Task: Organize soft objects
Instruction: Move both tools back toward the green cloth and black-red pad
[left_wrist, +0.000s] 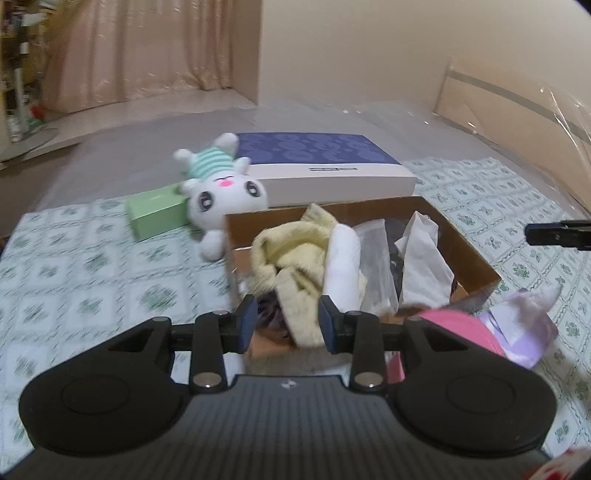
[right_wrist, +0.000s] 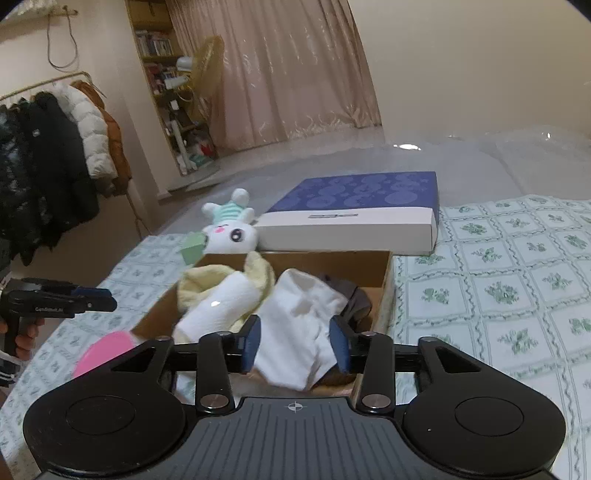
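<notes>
Landmark: the cardboard box (left_wrist: 458, 236), standing on a bed under a green-patterned sheet (left_wrist: 92, 258).

Left hand-held gripper (left_wrist: 287, 323): jaws part open at the box's near-left corner. A yellow cloth (left_wrist: 288, 251) hangs between the pads; contact cannot be told.

Right hand-held gripper (right_wrist: 295, 345): jaws part open at the near edge. A white cloth (right_wrist: 303, 314) lies between the pads, long axis running away into the box; grip uncertain.

Inside, between the two cloths: a white roll (right_wrist: 218, 306). Just outside the near corner: a pink object (right_wrist: 105, 349).

Beyond the far wall, touching or nearly so: a plush rabbit (left_wrist: 221, 192), the left gripper nearer it by my judgement. Beside it, a green carton (left_wrist: 157, 216) and a blue-lidded flat box (left_wrist: 325, 162), which bars no path.
</notes>
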